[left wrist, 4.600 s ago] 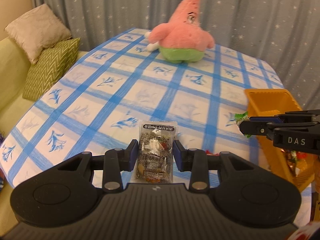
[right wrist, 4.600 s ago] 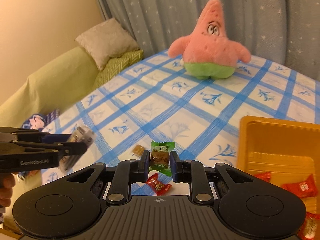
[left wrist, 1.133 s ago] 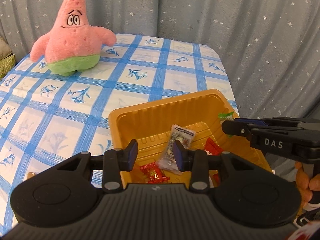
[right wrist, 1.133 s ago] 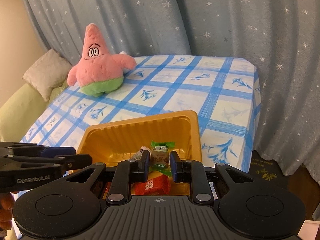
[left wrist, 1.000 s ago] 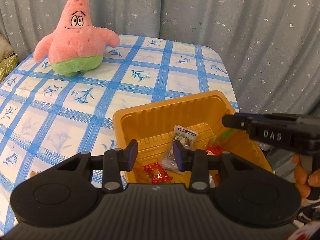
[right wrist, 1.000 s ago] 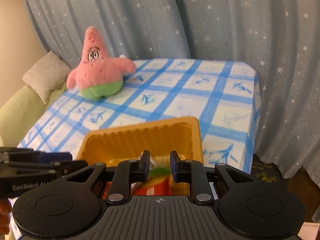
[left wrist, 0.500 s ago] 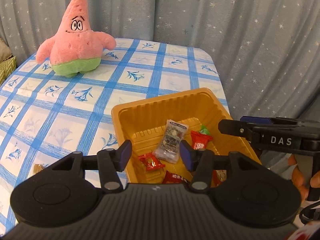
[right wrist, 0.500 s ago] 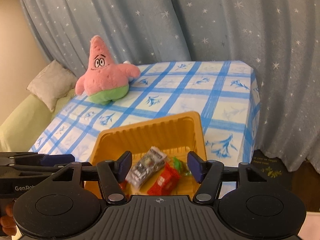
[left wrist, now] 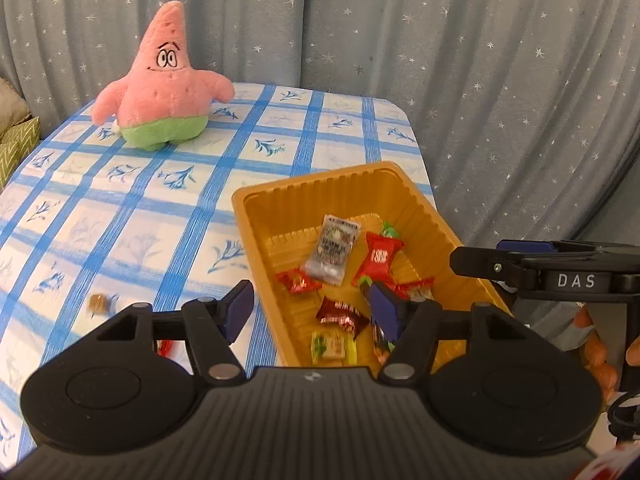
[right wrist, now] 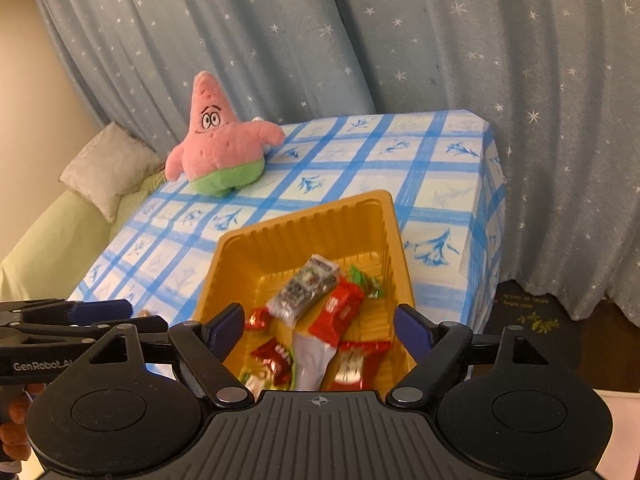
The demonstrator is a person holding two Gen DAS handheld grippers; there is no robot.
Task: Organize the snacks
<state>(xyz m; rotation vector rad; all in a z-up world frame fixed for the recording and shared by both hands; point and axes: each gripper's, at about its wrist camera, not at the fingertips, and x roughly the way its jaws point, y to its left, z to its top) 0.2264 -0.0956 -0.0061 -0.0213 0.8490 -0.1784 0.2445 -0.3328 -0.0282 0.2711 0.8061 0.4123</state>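
An orange plastic tray [left wrist: 280, 200] sits near the corner of the checked surface [left wrist: 160, 208]. Inside lie a clear nut-mix packet [left wrist: 333, 247], red wrapped candies [left wrist: 378, 256] and a green-wrapped sweet [left wrist: 390, 230]. One small brown candy [left wrist: 98, 303] lies outside, well left of it.
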